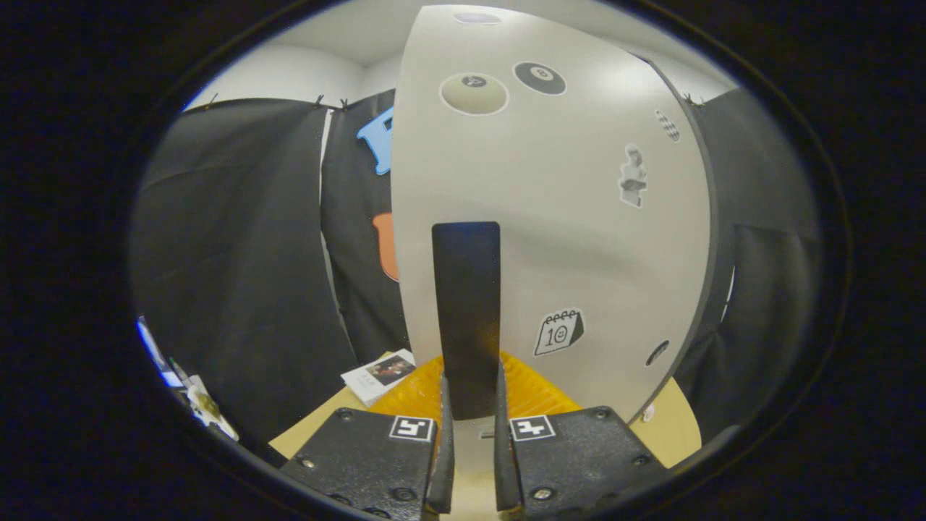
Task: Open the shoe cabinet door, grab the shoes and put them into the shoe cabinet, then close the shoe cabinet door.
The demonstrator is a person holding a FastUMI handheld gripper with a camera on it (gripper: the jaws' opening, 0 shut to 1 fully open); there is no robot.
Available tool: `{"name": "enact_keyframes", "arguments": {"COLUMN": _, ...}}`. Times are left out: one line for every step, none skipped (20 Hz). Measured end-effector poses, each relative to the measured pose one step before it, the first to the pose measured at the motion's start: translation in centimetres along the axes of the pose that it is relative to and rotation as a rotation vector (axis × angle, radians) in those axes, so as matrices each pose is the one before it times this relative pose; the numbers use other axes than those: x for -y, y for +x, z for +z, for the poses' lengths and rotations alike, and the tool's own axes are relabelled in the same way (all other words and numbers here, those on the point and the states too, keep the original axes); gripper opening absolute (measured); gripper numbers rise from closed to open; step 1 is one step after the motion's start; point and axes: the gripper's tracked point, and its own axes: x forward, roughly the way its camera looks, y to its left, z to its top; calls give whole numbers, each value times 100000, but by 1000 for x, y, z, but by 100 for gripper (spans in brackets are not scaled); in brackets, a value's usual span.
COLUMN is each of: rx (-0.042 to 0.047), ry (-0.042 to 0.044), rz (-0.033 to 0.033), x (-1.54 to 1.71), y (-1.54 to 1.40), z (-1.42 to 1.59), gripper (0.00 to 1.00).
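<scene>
**Gripper holds the door handle**

The gripper (470, 405) is almost closed. Both fingers squeeze the dark handle (466, 311), which stands up tall between them. The handle sits on the white cabinet door (579, 239), right in front of the fingers. Stickers dot the door. A yellow mat (535, 391) lies on the tan table (673, 427). A small booklet (380, 374) rests beside the mat.

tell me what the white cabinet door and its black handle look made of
The white cabinet door with stickers looks like laminated board, smooth and semi-gloss, given the soft sheen. The black vertical bar handle looks like matte metal or plastic; I cannot tell which. The hand-held gripper has both fingers pressing on it.
</scene>
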Motion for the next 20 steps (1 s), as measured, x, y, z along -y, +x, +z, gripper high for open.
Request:
{"name": "enact_keyframes", "arguments": {"rx": -61, "ry": 618, "rz": 28, "x": 490, "y": -1320, "z": -9, "gripper": 25}}
{"name": "enact_keyframes", "arguments": {"rx": 138, "ry": -205, "rz": -509, "x": 663, "y": -1300, "z": -484, "gripper": 25}}
{"name": "enact_keyframes", "arguments": {"rx": 124, "ry": -274, "rz": -1091, "x": 782, "y": -1184, "z": -239, "gripper": 25}}
{"name": "enact_keyframes", "arguments": {"rx": 213, "ry": -296, "rz": -683, "x": 553, "y": -816, "z": -225, "gripper": 25}}
{"name": "enact_keyframes", "arguments": {"rx": -21, "ry": 324, "rz": -566, "x": 629, "y": -976, "z": -13, "gripper": 25}}
{"name": "enact_keyframes", "arguments": {"rx": -272, "ry": 953, "rz": -627, "x": 646, "y": -822, "z": -176, "gripper": 24}}
{"name": "enact_keyframes", "arguments": {"rx": -75, "ry": -395, "rz": -583, "x": 618, "y": -859, "z": -22, "gripper": 24}}
{"name": "enact_keyframes", "arguments": {"rx": 231, "ry": -13, "rz": -618, "x": 656, "y": -811, "z": -164, "gripper": 24}}
{"name": "enact_keyframes", "arguments": {"rx": 318, "ry": 991, "rz": -353, "x": 607, "y": -792, "z": 4, "gripper": 24}}
{"name": "enact_keyframes", "arguments": {"rx": 267, "ry": 277, "rz": -205, "x": 524, "y": -670, "z": -172, "gripper": 23}}
{"name": "enact_keyframes", "arguments": {"rx": -39, "ry": 1, "rz": -813, "x": 692, "y": -704, "z": -13, "gripper": 23}}
{"name": "enact_keyframes", "arguments": {"rx": -165, "ry": -397, "rz": -1186, "x": 823, "y": -744, "z": -212, "gripper": 23}}
{"name": "enact_keyframes", "arguments": {"rx": 314, "ry": 466, "rz": -1407, "x": 871, "y": -811, "z": -2, "gripper": 23}}
{"name": "enact_keyframes", "arguments": {"rx": 17, "ry": 465, "rz": -1155, "x": 929, "y": -813, "z": -63, "gripper": 22}}
{"name": "enact_keyframes", "arguments": {"rx": -131, "ry": 407, "rz": -1319, "x": 955, "y": -711, "z": -37, "gripper": 22}}
{"name": "enact_keyframes", "arguments": {"rx": 205, "ry": -1195, "rz": -1639, "x": 1027, "y": -572, "z": -112, "gripper": 21}}
{"name": "enact_keyframes", "arguments": {"rx": 186, "ry": -2241, "rz": -1493, "x": 1055, "y": -576, "z": -75, "gripper": 20}}
{"name": "enact_keyframes", "arguments": {"rx": -325, "ry": -1647, "rz": -1077, "x": 910, "y": -530, "z": -11, "gripper": 18}}
{"name": "enact_keyframes", "arguments": {"rx": -282, "ry": -21, "rz": -887, "x": 969, "y": -485, "z": -30, "gripper": 17}}
{"name": "enact_keyframes", "arguments": {"rx": -470, "ry": 199, "rz": -726, "x": 1026, "y": -404, "z": 126, "gripper": 15}}
